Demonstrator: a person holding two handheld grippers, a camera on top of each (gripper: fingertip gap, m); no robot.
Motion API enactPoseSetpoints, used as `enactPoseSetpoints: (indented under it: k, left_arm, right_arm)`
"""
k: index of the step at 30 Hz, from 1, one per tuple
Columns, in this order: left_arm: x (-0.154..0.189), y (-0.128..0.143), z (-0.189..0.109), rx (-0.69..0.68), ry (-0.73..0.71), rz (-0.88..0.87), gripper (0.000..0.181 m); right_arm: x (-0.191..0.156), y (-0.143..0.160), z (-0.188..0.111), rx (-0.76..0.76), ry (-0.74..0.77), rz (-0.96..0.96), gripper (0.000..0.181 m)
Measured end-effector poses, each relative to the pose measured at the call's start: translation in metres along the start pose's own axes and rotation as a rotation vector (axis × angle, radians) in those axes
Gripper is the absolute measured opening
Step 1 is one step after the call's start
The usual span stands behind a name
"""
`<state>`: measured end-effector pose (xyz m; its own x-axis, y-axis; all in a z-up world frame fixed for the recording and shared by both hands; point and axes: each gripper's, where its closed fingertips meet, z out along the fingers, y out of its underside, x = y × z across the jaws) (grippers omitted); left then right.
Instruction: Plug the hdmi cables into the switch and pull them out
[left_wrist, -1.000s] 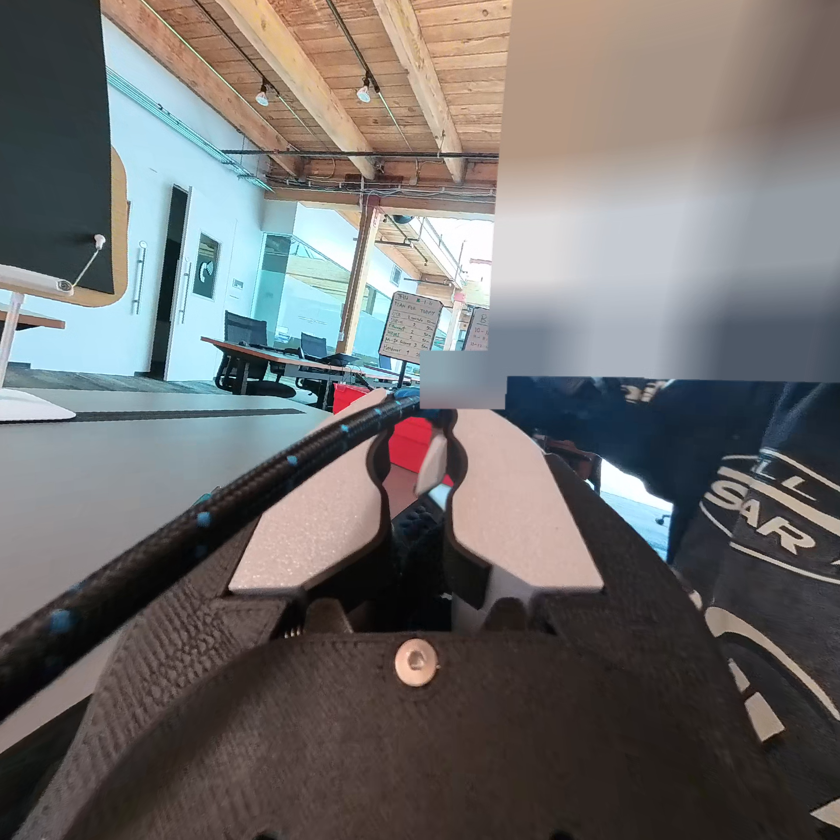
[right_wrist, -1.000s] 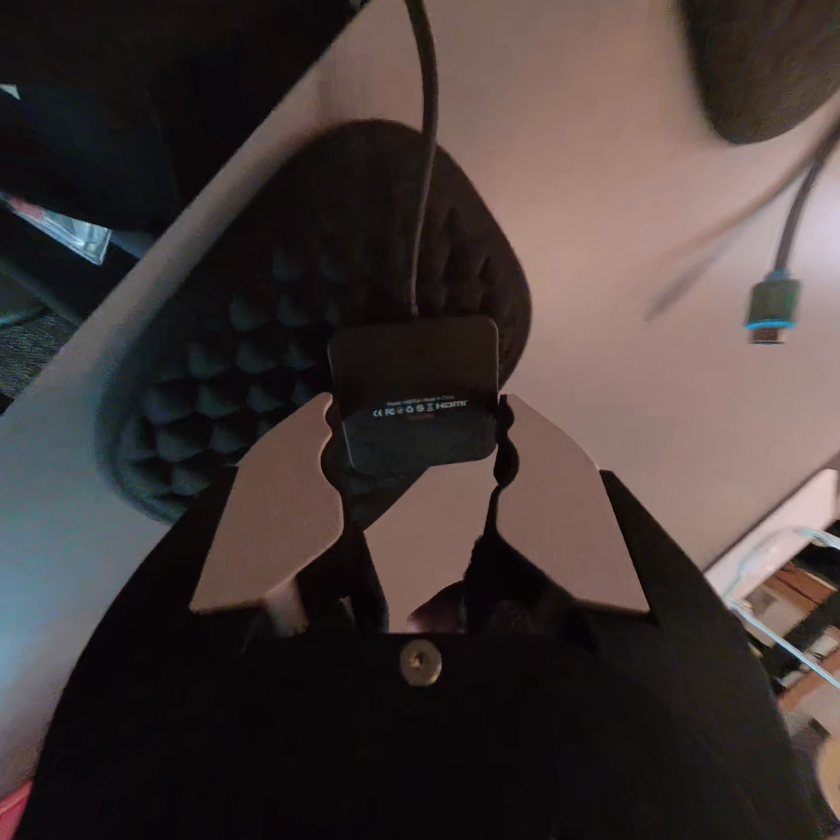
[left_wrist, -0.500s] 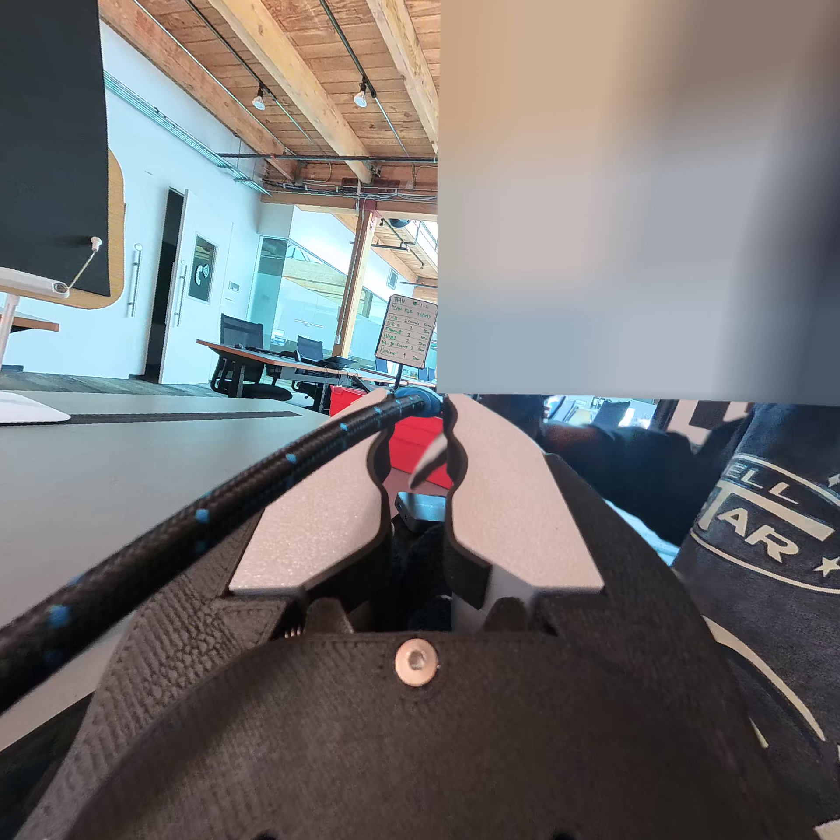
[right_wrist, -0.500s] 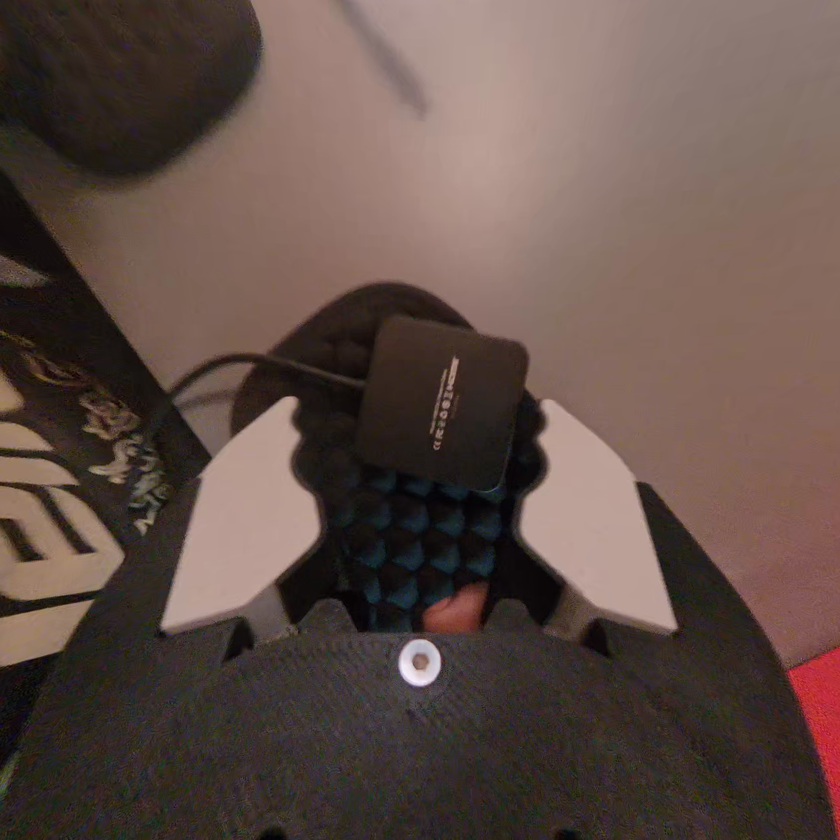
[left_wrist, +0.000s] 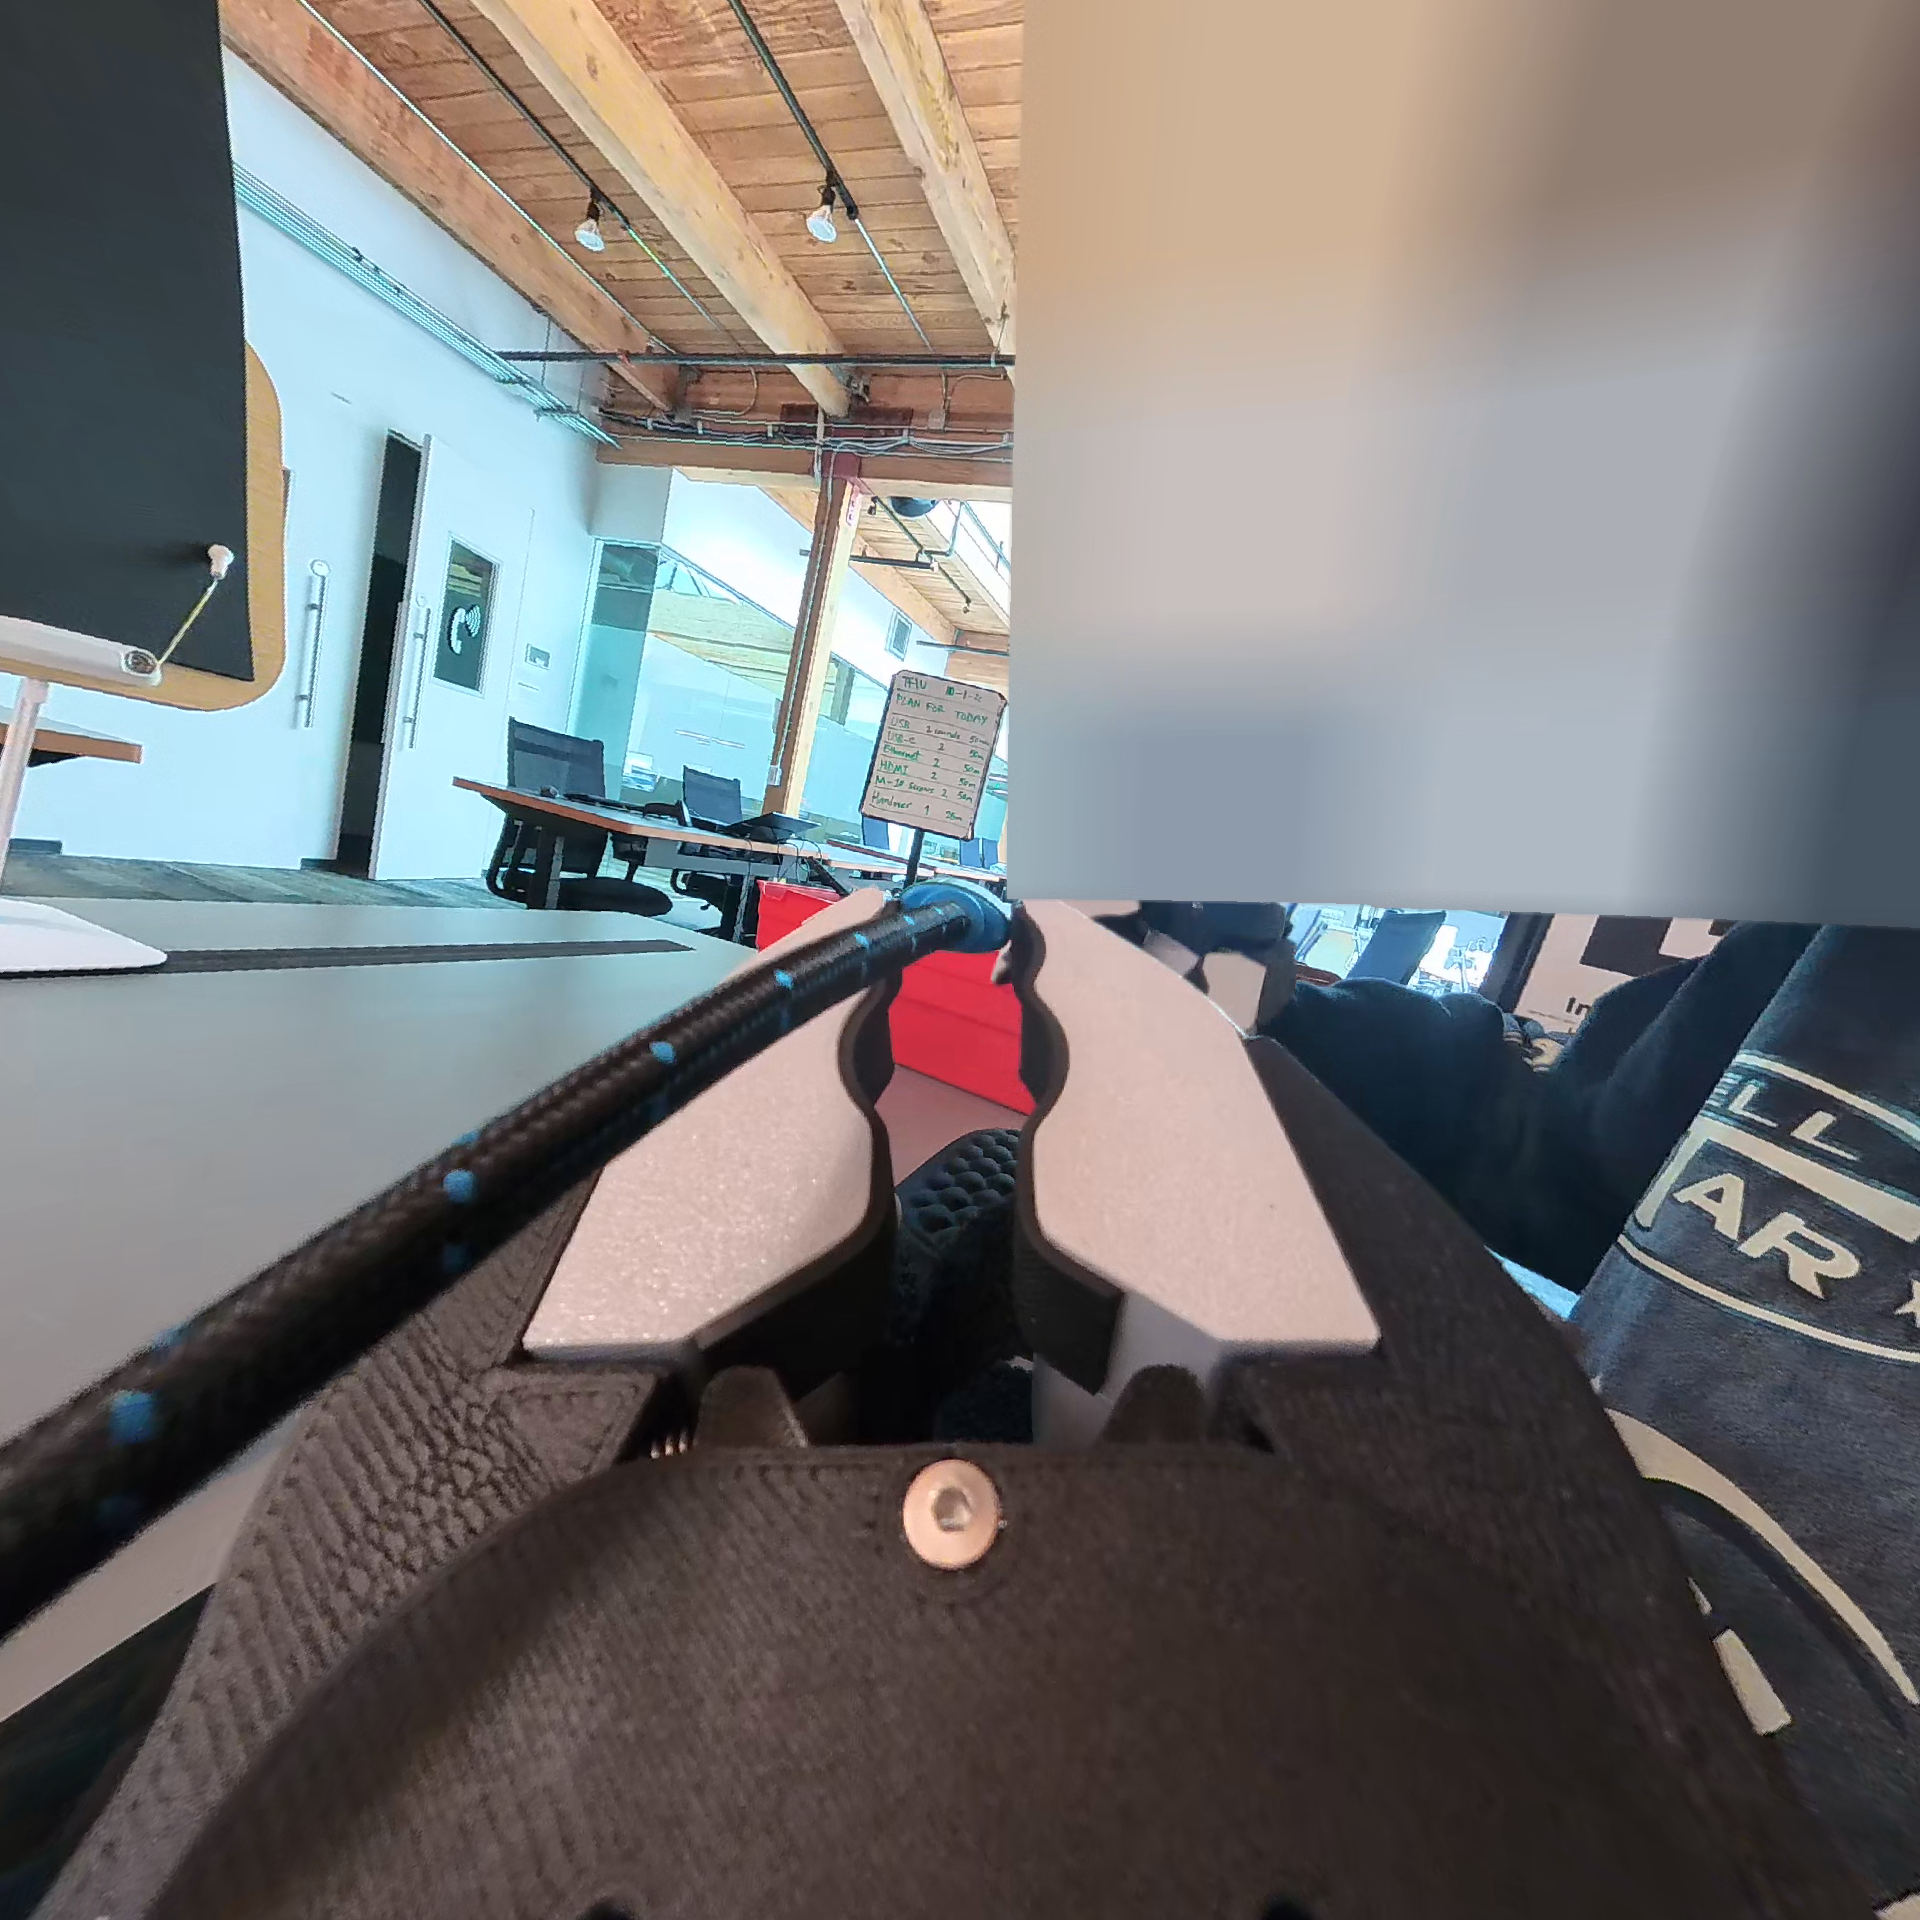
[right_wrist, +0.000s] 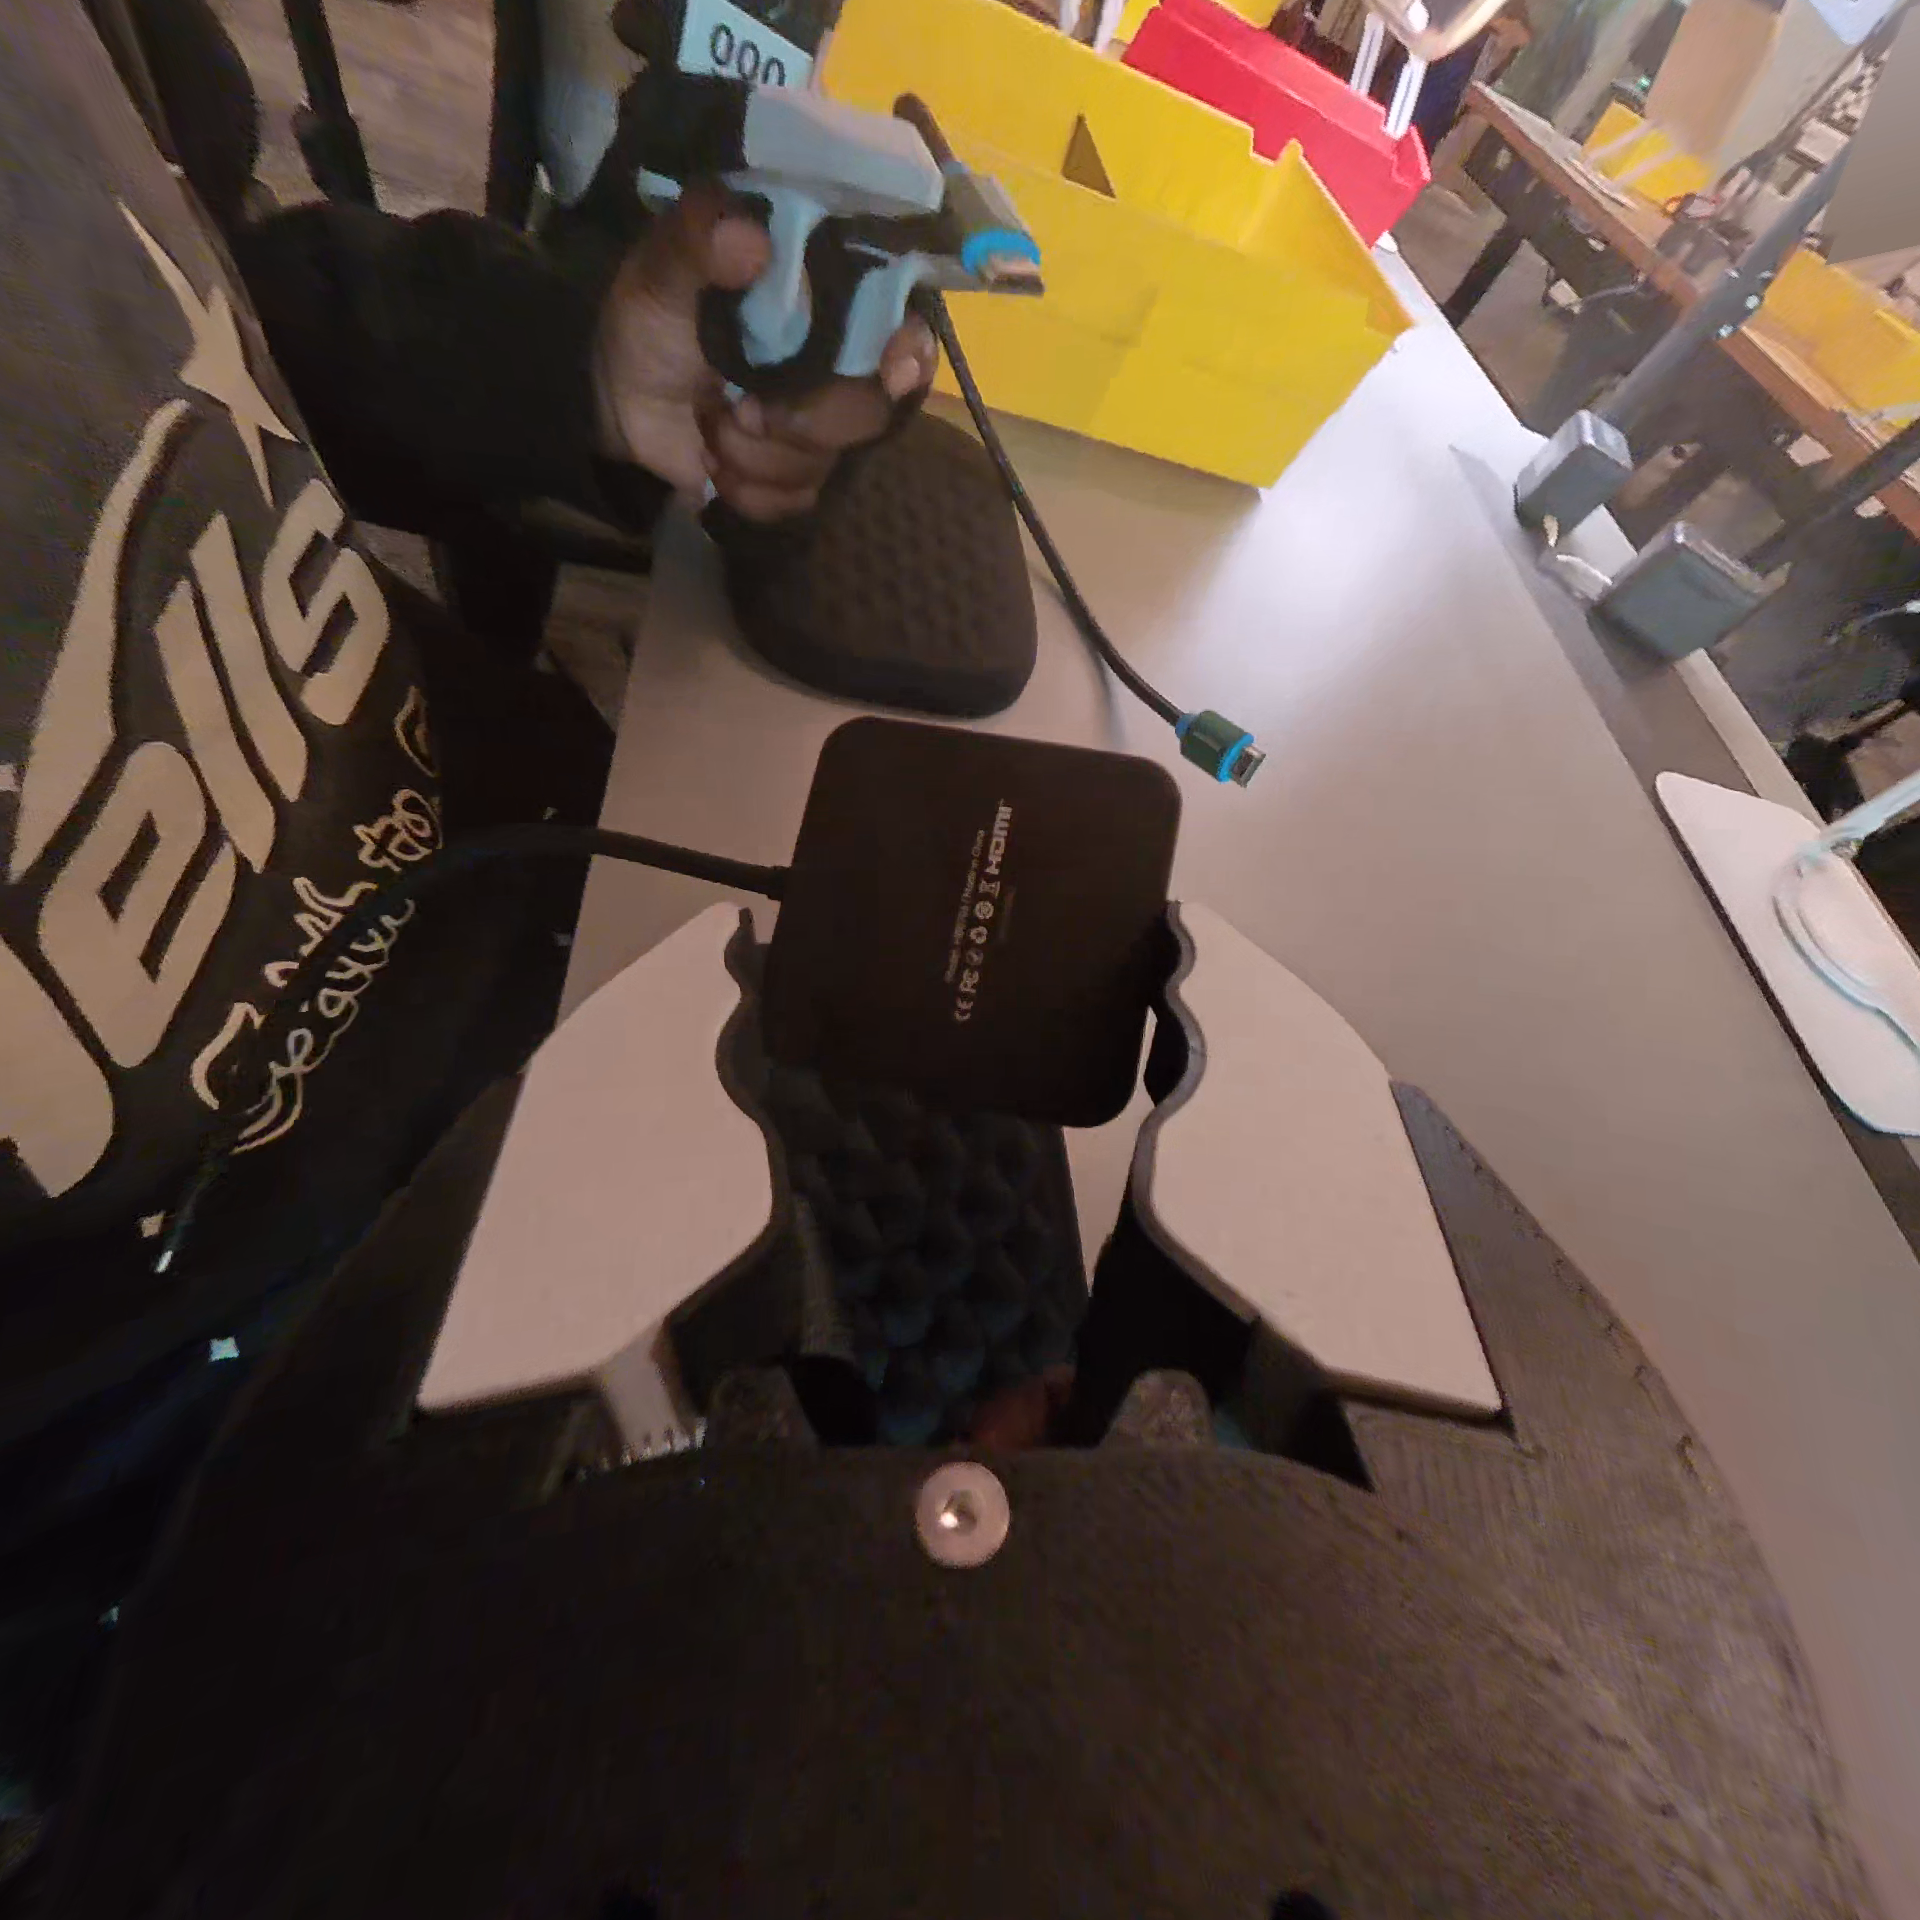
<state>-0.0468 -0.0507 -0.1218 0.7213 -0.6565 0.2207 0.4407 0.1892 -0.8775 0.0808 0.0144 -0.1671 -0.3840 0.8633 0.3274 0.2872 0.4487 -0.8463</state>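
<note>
Above a grey office table (right_wrist: 1403, 727), the right gripper (right_wrist: 956, 997) clamps the switch (right_wrist: 971, 914). Beyond the switch, the left gripper (right_wrist: 935, 223) pinches an HDMI plug (right_wrist: 997, 244). Insertion is likely next, requiring plug-to-port alignment.

A grey bench (right_wrist: 1403, 644) runs from the centre toward 1 o'clock in the right wrist view. A black dimpled pad (right_wrist: 894, 582) lies at its near edge around 11 o'clock. A yellow bin (right_wrist: 1164, 312) stands beyond the pad at 12 o'clock, with a red bin (right_wrist: 1278, 104) behind it. Two grey blocks (right_wrist: 1652, 582) sit at 2 o'clock, a white base (right_wrist: 1787, 925) at 3. In the left wrist view a whiteboard (left_wrist: 933, 753) stands near the centre, under wooden beams (left_wrist: 665, 156) at 11 o'clock.
</note>
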Motion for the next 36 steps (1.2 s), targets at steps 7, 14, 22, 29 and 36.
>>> enactPoseSetpoints:
  k: [7,14,22,29,36]
  left_arm:
    - [0.0,0.001,0.0,-0.004,0.002,0.002,0.019]
    - [0.0,0.002,0.001,-0.009,-0.004,0.007,0.018]
    - [0.0,0.0,0.0,0.002,0.004,-0.007,0.019]
    - [-0.001,0.0,0.0,0.002,0.003,-0.018,0.019]
    - [-0.001,0.0,0.0,0.003,-0.001,-0.013,0.018]
  right_arm:
    - [-0.024,0.007,0.001,-0.133,-0.221,-0.118,0.074]
    - [-0.04,0.071,0.018,-0.612,-0.557,-0.579,0.075]
    - [0.004,0.048,0.006,-0.643,0.002,0.024,0.115]
    - [-0.048,0.062,0.028,-0.464,0.167,0.885,0.1]
    - [-0.052,0.058,0.014,-0.656,-0.212,-0.024,0.071]
